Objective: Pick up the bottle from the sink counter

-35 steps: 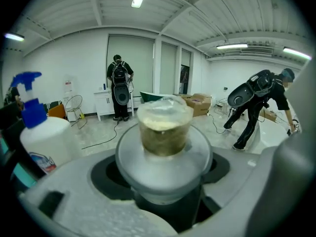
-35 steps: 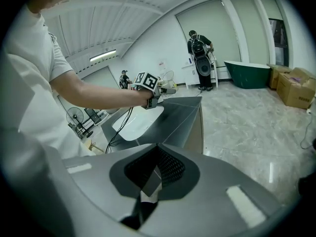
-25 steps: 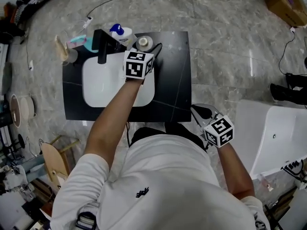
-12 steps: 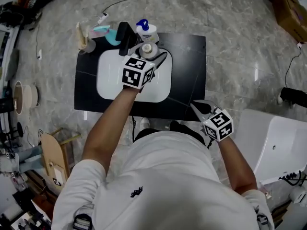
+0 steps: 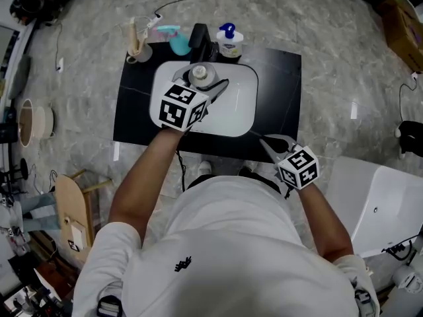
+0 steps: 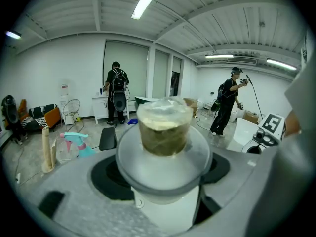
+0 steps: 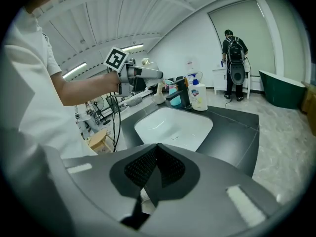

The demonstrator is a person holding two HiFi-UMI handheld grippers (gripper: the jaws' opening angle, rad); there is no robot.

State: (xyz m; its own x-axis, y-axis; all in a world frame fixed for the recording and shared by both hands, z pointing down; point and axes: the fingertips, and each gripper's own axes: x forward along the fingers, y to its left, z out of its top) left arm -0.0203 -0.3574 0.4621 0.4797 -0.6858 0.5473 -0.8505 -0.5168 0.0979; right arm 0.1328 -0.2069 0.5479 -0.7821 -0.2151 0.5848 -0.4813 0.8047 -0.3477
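Observation:
My left gripper (image 5: 206,86) is shut on a translucent white bottle (image 5: 200,76) with a wrapped cap, held over the back of the white sink basin (image 5: 234,111). In the left gripper view the bottle (image 6: 164,127) fills the middle, standing upright between the dark pads of the left gripper (image 6: 160,174). The right gripper (image 5: 268,142) hangs shut and empty at the counter's front right edge. In the right gripper view the right gripper (image 7: 155,169) shows its pads pressed together, and the left gripper (image 7: 148,74) is seen across the basin.
The black counter (image 5: 281,104) carries a black faucet (image 5: 199,37), a blue-pump soap bottle (image 5: 229,41), a teal spray bottle (image 5: 173,39) and a cup of sticks (image 5: 135,45) along its back. A white bathtub (image 5: 377,197) stands at the right. Two people are far off.
The left gripper has drawn the bottle away from the soap bottle at the counter's back, out over the basin. The right gripper kept its place.

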